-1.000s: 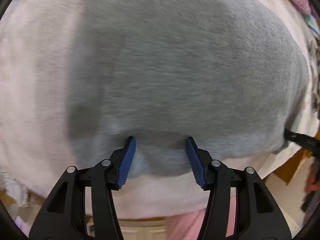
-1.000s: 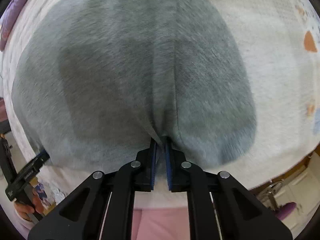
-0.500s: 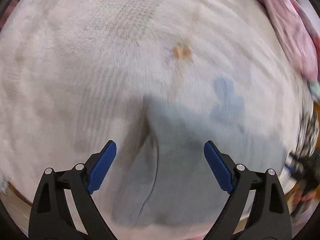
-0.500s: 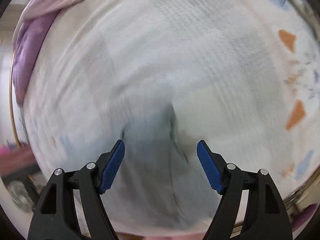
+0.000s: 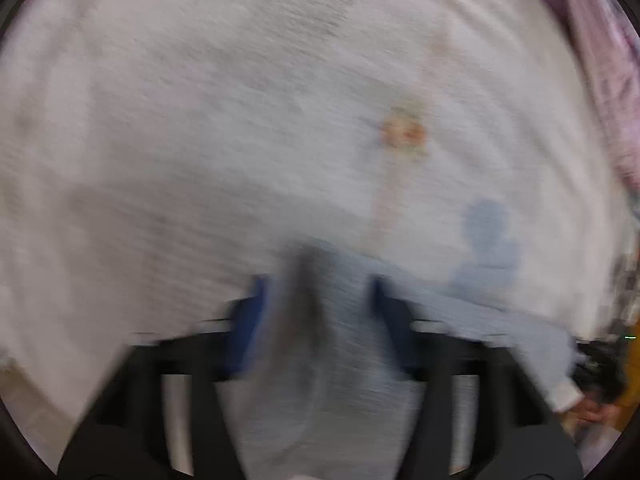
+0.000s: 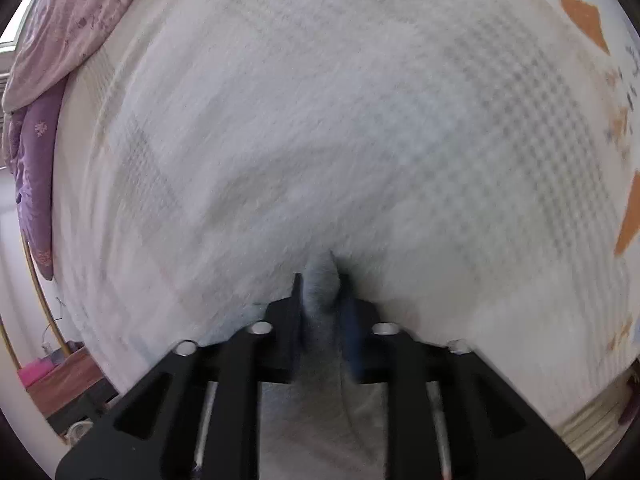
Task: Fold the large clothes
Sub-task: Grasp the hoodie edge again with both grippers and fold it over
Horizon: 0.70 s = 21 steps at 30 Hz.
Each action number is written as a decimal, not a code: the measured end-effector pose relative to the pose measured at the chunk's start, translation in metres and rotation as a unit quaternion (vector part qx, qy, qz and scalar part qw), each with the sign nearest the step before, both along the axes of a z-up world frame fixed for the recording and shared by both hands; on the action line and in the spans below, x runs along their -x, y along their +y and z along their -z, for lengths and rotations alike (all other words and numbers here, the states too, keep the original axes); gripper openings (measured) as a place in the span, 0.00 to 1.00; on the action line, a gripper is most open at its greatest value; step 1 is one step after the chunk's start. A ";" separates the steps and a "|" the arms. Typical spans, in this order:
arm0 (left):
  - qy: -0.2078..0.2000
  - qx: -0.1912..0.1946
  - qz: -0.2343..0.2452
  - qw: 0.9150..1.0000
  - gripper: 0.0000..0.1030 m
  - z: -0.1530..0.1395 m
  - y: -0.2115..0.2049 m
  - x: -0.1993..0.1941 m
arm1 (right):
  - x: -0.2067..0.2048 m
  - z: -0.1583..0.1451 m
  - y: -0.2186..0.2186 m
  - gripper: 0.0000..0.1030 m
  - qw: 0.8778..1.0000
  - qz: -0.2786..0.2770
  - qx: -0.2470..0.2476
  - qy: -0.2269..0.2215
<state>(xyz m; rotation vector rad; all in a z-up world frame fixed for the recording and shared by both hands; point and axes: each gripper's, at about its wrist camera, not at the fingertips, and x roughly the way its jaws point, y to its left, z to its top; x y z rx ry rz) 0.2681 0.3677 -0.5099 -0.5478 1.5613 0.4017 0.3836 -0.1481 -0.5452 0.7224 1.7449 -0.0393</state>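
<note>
While both grippers close in, the grey garment (image 5: 332,320) lies at six o'clock between the left gripper (image 5: 316,300) fingers; the right gripper (image 6: 320,296) pinches its fold.

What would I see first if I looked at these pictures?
First, the soft grey garment, bunched between the black, blue-padded fingers of the right gripper at the bottom middle of its view. The left gripper stands around another fold of it, blurred, so whether it pinches is unclear; both grippers' jaws have just been closing. Behind lies a big white fluffy blanket with orange patches, and purple flowered bedding at the left edge.
</note>
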 end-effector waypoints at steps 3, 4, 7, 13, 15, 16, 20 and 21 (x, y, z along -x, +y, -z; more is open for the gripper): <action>-0.015 0.034 0.014 0.999 0.21 0.006 -0.002 -0.010 | 0.001 -0.007 0.010 0.31 0.999 -0.025 -0.031 -0.001; -0.017 0.050 0.010 0.999 0.18 0.010 -0.002 -0.016 | -0.005 -0.012 0.020 0.22 0.999 -0.051 -0.008 -0.012; -0.005 0.004 0.039 0.999 0.14 0.004 -0.018 -0.030 | -0.010 -0.021 0.031 0.10 0.995 -0.089 0.038 -0.034; -0.031 -0.012 0.041 0.999 0.14 -0.022 -0.032 -0.063 | -0.023 -0.077 0.019 0.09 0.990 -0.045 0.080 -0.106; -0.032 -0.023 0.048 0.998 0.14 -0.034 -0.022 -0.074 | -0.039 -0.090 0.030 0.09 0.984 -0.064 0.092 -0.137; -0.040 -0.026 0.052 0.997 0.14 -0.042 -0.029 -0.082 | -0.051 -0.091 0.039 0.09 0.983 -0.068 0.096 -0.140; -0.075 -0.049 0.053 0.995 0.24 -0.061 -0.035 -0.134 | -0.112 -0.082 0.025 0.15 0.986 -0.033 0.099 -0.130; -0.082 -0.070 0.058 0.992 0.28 -0.064 -0.035 -0.138 | -0.124 -0.077 0.024 0.23 0.984 -0.037 0.123 -0.126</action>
